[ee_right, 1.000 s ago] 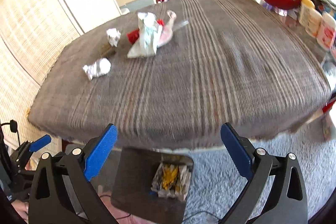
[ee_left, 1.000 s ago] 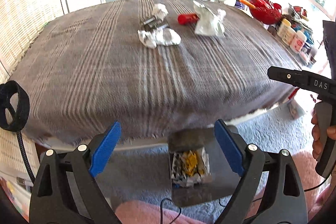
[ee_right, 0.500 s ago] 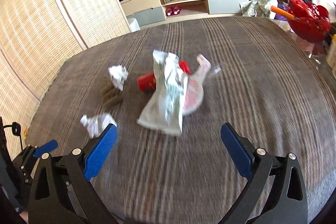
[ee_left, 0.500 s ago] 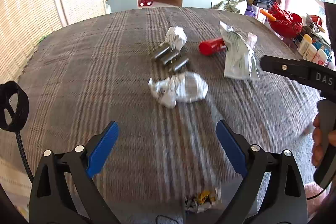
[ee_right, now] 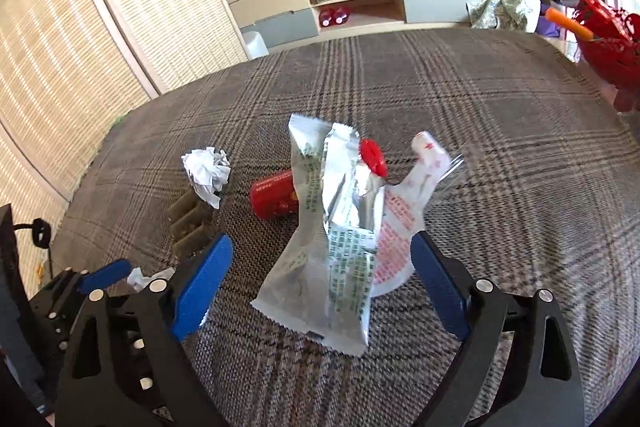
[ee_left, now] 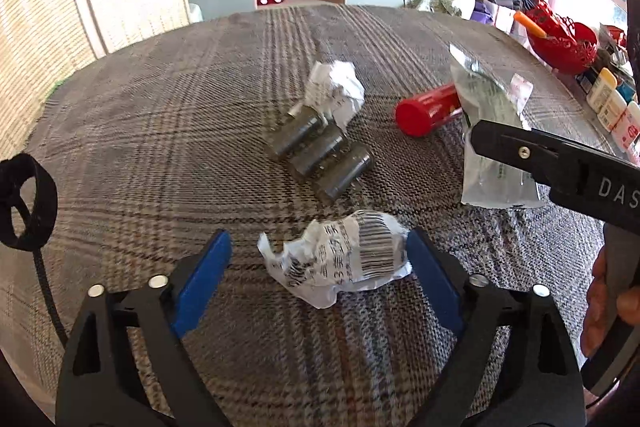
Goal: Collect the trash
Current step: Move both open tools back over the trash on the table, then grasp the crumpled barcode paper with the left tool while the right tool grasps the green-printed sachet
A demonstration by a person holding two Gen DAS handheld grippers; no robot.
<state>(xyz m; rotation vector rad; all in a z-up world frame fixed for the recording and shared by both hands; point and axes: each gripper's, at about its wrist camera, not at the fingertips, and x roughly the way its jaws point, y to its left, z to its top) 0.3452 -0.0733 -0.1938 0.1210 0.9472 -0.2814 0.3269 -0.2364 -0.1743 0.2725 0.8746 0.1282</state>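
On the plaid-covered bench (ee_left: pixel 140 131) I have nothing collected yet. My left gripper (ee_left: pixel 316 267) is closing, fingers not yet pinching the crumpled receipt (ee_left: pixel 340 259) between them; my right gripper (ee_right: pixel 320 267) is closing around the foil wrapper (ee_right: pixel 332 227). Three lying jars (ee_left: pixel 320 155) hold dark contents; the red canister (ee_left: pixel 428 109) remains. No bin is in view.

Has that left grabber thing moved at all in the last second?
Yes. The left gripper came forward from the checked table's near edge, out over its top, and now straddles the crumpled barcode label, jaws closing.
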